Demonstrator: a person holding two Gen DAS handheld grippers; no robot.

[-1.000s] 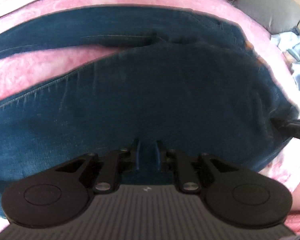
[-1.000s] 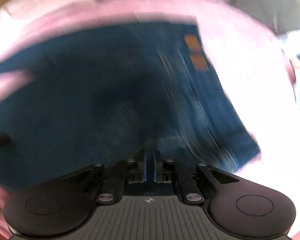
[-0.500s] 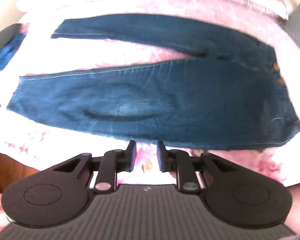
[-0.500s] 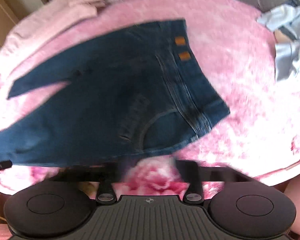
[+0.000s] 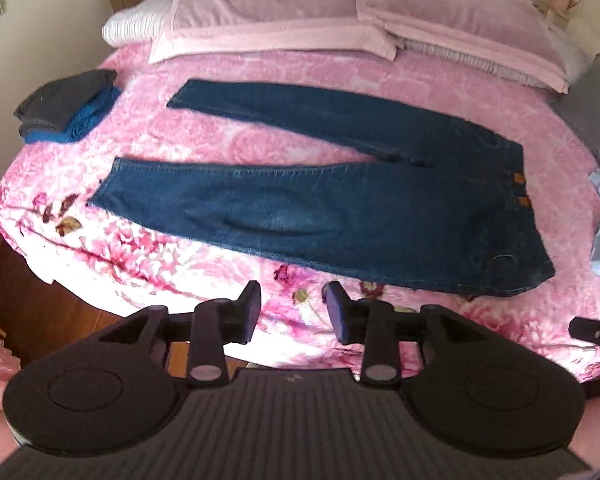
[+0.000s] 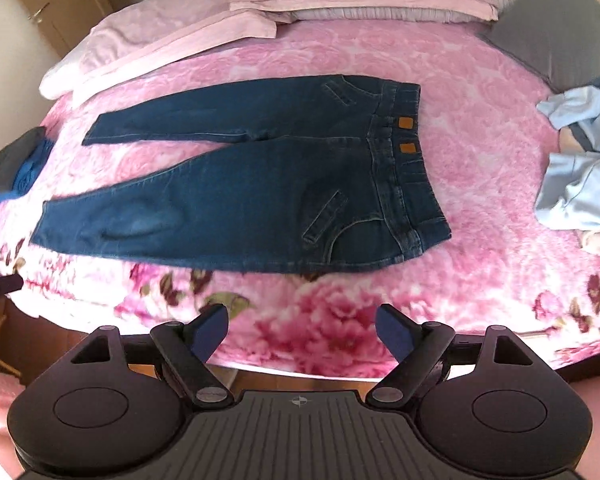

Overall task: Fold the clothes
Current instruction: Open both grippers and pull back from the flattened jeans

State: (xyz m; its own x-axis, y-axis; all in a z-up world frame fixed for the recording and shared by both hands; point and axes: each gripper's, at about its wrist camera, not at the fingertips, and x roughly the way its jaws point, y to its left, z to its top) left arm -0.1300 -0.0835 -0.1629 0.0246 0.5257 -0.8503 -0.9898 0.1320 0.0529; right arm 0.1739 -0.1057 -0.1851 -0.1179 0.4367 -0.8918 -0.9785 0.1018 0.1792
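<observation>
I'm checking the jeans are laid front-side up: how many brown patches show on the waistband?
2. Both brown patches sit on the waistband of the jeans, side by side: one nearer the pillows, the other nearer the grippers. Any elsewhere would be hidden underneath.

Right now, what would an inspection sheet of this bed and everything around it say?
Surface: bed with pink floral blanket.
Job's things: blue jeans spread flat, legs apart, waistband to the right.
Clutter: dark folded clothes at left; crumpled light blue garment at right; grey cushion.
Grippers: left gripper and right gripper both open, fingers holding nothing, short of the jeans.
Cables: nothing seen.
Surroundings: pink pillows at the head, wooden door, wood floor.
</observation>
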